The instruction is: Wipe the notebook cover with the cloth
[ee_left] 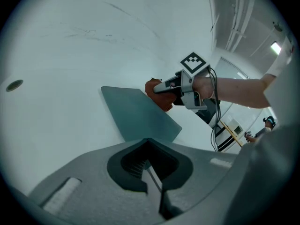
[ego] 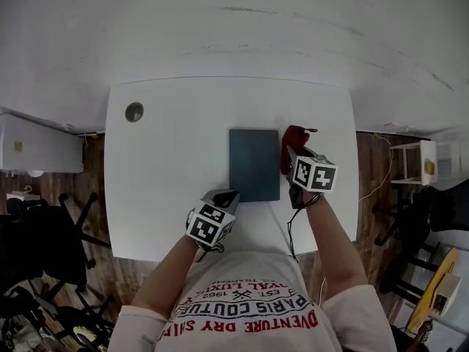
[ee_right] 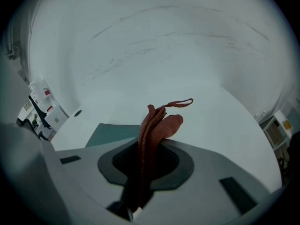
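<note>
While the right tool [ego: 291, 152] grips one red-brown cloth [ego: 296, 133] just beside the right edge of one dark teal notebook [ego: 254, 164], which lies flat mid-counter [ego: 168, 167], wiping appears not yet begun.

Next move, judged: carry cloth left onto notebook, press, sweep.

Left tool [ego: 224, 197]: jaws together, empty, at notebook's near left corner.

Tools: two.

The notebook [ego: 254, 164] is lying mid-table [ego: 168, 174]. The cloth [ego: 295, 136] is sitting just right of its far corner, in the right gripper [ego: 291, 155]. The left gripper [ego: 228, 196] is hovering by its near left corner.
</note>
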The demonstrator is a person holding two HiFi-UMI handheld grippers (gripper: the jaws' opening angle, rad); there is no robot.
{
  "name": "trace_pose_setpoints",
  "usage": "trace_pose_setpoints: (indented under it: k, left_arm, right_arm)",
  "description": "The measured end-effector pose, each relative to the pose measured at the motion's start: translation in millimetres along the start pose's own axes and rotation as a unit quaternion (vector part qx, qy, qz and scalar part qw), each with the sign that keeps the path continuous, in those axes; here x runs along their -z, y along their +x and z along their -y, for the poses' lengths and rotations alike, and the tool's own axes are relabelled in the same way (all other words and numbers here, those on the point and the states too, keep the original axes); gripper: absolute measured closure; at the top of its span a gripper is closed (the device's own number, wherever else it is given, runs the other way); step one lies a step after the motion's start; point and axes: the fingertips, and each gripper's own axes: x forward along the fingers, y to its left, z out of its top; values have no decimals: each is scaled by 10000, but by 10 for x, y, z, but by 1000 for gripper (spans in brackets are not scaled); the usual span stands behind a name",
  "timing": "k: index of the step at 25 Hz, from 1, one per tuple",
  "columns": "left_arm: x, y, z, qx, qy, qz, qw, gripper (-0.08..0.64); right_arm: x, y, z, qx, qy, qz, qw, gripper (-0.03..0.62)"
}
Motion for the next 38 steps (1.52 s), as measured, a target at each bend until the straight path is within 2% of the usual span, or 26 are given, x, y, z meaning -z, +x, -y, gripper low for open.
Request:
trace_pose_setpoints:
  k: [3,7,11,15,19,27,38]
  left_arm:
    - [15,-4,12,65,-65,-31,10000,551]
    - [6,-3,14,144,-143,-67,9998,551]
    - [-4,-3,8,121,-115,-49,9998,550]
    - [7,1,4,113,-105,-52,9999,551]
    - [15,3,9,183,-186,-100,9996,551]
    - [15,-2,-3,252,-258,-140,9993,551]
    - [8,1,-11,195,-205,-103,9995,550]
  right_arm:
    - [-21,-124,-254,-222,-226,134,9994,512]
    - [26,-205,-834,-869,-358,148,9955,514]
    - [225,-176,-1415,-1520,-478,-123,9872,514]
    - [457,-37,-1752,-1834,-609,-477,9800,514]
    - [599,142,-1756,-1782,-589,-736,9795,514]
    - [582,130,-1665,-1669,-604,-798,9809,514]
    - [559,-12,-1074,-1228,-325,-689,9895,515]
